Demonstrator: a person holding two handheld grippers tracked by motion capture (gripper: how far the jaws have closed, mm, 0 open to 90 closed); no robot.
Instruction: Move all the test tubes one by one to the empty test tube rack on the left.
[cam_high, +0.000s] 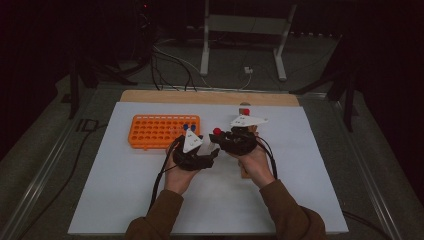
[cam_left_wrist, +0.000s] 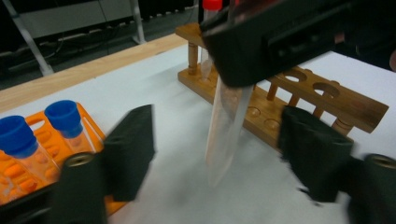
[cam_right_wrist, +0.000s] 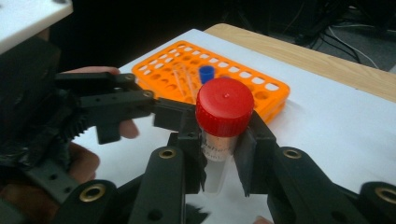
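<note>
the right claw (cam_right_wrist: 223, 154) is clamped on a clear tube (cam_right_wrist: 219, 144) with a red cap (cam_right_wrist: 224, 106), gripping it just under the cap. from above, this claw (cam_high: 226, 137) sits near the middle of the white surface (cam_high: 125, 190), with the cap (cam_high: 217, 131) at its left end.

the left claw (cam_left_wrist: 219, 154) stands partly wide, its 2 pads on either side of the tube's lower end (cam_left_wrist: 224, 135) and apart from it. the tube hangs tilted between them, its tip just above the surface (cam_left_wrist: 182, 186). from above, the left claw (cam_high: 212, 156) lies just left of the right one, with the 2 hands close together.

an orange rack (cam_high: 162, 131) lies on the surface to the left of the claws; 2 blue-capped tubes (cam_high: 188, 128) stand in its near right corner. in the left gripper view they show at the left edge (cam_left_wrist: 63, 119), standing in the rack (cam_left_wrist: 28, 163).

a wooden rack (cam_left_wrist: 303, 100) lies behind the held tube, with round holes along its top bar. another red-capped tube (cam_left_wrist: 211, 5) stands at its far end.
</note>
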